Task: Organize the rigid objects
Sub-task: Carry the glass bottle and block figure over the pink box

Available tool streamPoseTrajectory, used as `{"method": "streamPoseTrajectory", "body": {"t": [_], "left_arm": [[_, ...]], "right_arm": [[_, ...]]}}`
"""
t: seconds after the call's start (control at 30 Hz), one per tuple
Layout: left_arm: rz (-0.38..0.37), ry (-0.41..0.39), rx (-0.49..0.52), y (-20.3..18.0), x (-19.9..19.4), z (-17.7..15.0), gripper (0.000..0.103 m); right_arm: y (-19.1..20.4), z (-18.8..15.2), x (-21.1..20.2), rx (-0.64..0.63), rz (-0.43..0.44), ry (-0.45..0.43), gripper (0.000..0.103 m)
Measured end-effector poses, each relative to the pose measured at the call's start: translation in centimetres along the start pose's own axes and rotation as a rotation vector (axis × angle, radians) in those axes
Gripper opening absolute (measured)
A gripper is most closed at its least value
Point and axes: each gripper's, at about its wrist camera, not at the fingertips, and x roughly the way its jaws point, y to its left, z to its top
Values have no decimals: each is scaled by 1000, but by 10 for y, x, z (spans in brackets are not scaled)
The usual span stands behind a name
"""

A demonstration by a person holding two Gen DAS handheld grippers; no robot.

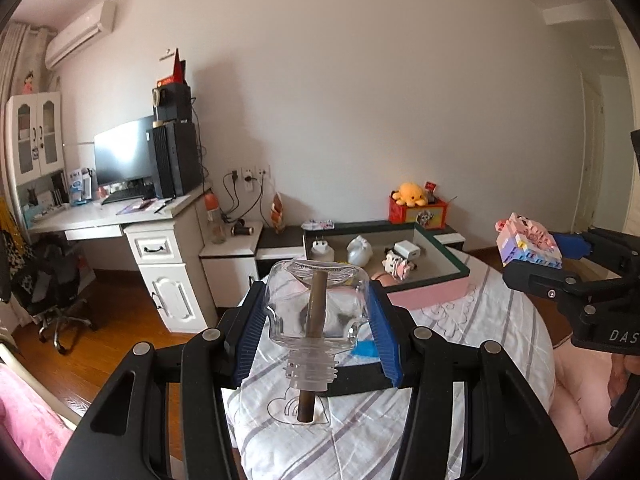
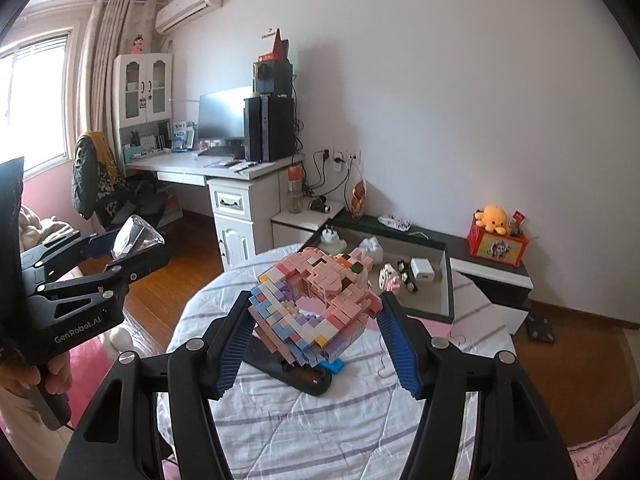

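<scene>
I count two grippers — my left gripper (image 1: 316, 316) carrying one clear glass bottle (image 1: 318, 306) with one brown tube (image 1: 314, 320) through it, my right gripper (image 2: 316, 328) carrying one pastel brick model (image 2: 316, 304). One open box (image 1: 452, 276) sits ahead; in it I make out four things — one white plug adapter (image 1: 322, 250), one white figurine (image 1: 359, 251), one white charger cube (image 1: 407, 249), one small brick cow (image 1: 398, 267). Farther back: one yellow plush octopus (image 1: 411, 194), one monitor (image 1: 124, 152).

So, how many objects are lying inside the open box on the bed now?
4 that I can see: a white plug adapter at the far left, a white figure beside it, a white charger cube, and a small block toy in front. The near wall may hide more.
</scene>
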Motion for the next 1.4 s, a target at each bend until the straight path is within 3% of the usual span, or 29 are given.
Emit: {"method": "streamPoseTrajectory", "body": {"t": [0.23, 0.53, 1.03, 1.4], "left_arm": [[25, -16, 9, -2, 0, 6, 51], [18, -2, 52, -17, 29, 18, 51], [-63, 100, 117, -37, 159, 55, 51], [-58, 277, 117, -40, 267, 30, 51]], "right_arm": [[-6, 5, 0, -5, -1, -15, 64], [-23, 12, 13, 2, -4, -15, 64], [-85, 25, 103, 20, -29, 81, 64], [-142, -5, 195, 100, -64, 250, 64]]}}
